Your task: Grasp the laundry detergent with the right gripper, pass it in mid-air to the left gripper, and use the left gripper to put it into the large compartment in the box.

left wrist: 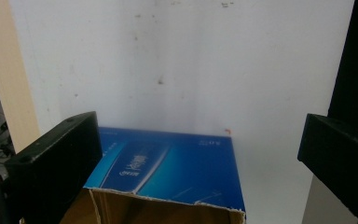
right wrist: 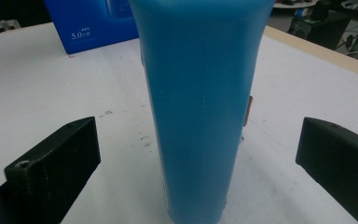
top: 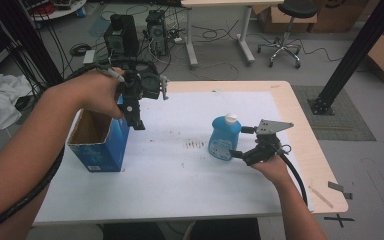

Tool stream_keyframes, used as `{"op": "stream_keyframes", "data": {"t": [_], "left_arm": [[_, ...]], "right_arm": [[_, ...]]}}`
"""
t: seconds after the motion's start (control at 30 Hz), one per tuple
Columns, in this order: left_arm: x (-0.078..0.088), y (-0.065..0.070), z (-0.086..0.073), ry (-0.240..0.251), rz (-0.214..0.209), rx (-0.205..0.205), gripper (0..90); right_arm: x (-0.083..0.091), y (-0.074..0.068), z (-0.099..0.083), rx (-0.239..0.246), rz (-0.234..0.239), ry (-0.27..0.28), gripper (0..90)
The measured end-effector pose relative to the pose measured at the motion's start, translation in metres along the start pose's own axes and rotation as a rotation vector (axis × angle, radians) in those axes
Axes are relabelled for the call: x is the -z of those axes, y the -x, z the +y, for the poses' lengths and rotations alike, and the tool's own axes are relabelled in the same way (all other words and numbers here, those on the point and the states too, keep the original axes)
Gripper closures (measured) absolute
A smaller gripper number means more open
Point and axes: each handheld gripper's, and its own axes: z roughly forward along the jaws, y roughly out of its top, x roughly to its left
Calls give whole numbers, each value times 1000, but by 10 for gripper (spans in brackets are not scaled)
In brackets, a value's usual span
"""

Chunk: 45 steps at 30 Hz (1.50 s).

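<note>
I have the right gripper (top: pixel 237 142) lined up on the blue bottle (top: pixel 224 138), which stands upright near the middle of the counter (top: pixel 180 190); its fingers are spread wide on either side, not yet touching. My next move, I judge, is closing on the bottle. The left gripper (top: pixel 135 120) hovers with fingers spread over the open blue box (top: pixel 100 145) by the counter's left edge. The box reads "5.0" plus small print I can't make out.
</note>
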Motion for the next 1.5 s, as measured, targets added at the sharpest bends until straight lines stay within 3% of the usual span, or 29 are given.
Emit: {"op": "stream_keyframes", "data": {"t": [0.6,1.07,1.5], "left_arm": [[-1,2,-9,2,-1,13,1],[-2,3,-8,11,3,9,1],[-3,3,-13,8,0,22,0]], "right_arm": [[-33,0,-1,-4,16,-6,0],[-41,0,-1,1,5,19,11],[-41,0,-3,24,-9,17,99]]}}
